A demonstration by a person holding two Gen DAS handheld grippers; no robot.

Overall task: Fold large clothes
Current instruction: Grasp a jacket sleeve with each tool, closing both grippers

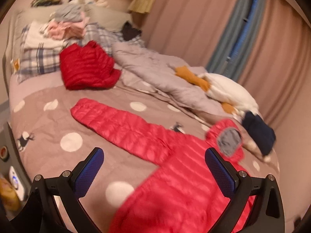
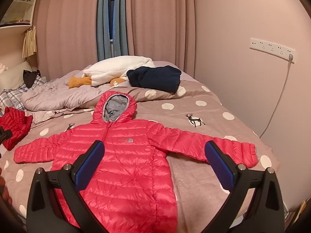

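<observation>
Both claws stand wide open and hold nothing. The right claw (image 2: 154, 155) hovers above the pink hooded puffer jacket (image 2: 124, 155), one blue-padded finger over the chest and the other over the sleeve on that side; whether either touches the fabric cannot be told. The jacket lies flat and face up on the bed (image 2: 204, 174), zip closed, both sleeves spread out sideways, its grey-lined hood (image 2: 114, 108) toward the curtains. The left claw (image 1: 154, 162) hangs above the same jacket (image 1: 175, 184) from the side, with one sleeve stretching away across the dotted bedcover. Farther up the bed sit a crumpled red jacket (image 1: 87, 68), a rumpled grey quilt (image 1: 155, 71), a folded navy garment (image 2: 155, 77) and a white plush toy (image 2: 116, 68).
</observation>
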